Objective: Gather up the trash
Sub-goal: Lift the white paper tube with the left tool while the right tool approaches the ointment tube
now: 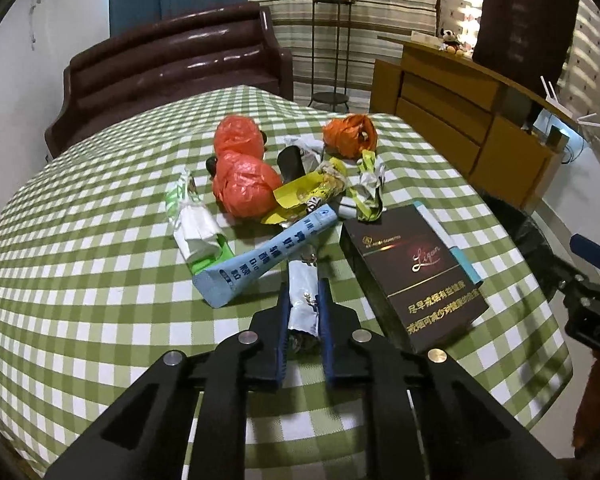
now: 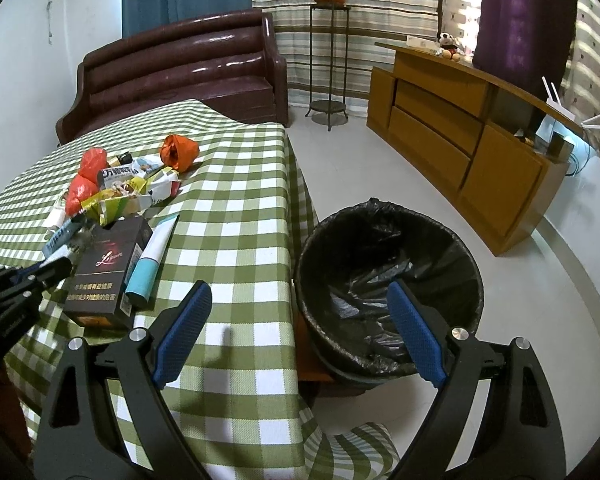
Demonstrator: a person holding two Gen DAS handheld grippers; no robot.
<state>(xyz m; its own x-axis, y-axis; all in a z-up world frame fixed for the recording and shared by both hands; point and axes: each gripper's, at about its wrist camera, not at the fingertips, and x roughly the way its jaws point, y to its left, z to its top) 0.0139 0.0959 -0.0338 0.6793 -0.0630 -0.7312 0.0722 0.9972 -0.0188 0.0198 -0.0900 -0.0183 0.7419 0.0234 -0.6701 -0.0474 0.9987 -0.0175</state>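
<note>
The left gripper [image 1: 304, 300] has its jaws clamped on a silvery wrapper [image 1: 303, 294] lying on the tabletop [image 1: 100, 280]. Lift it straight up, keeping the squeeze, toward the bin [image 2: 388, 292] behind the right gripper [image 2: 300, 328], whose jaws stand apart.

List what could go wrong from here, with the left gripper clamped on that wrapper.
1. The left gripper pinches a crumpled silver wrapper whose far end lies against the blue tube; lifting may drag the tube along.
2. The dark cigarette box sits close beside the jaws and could get nudged.
3. The bin stands off the table's edge; the thin wrapper might slip out on the way.
</note>
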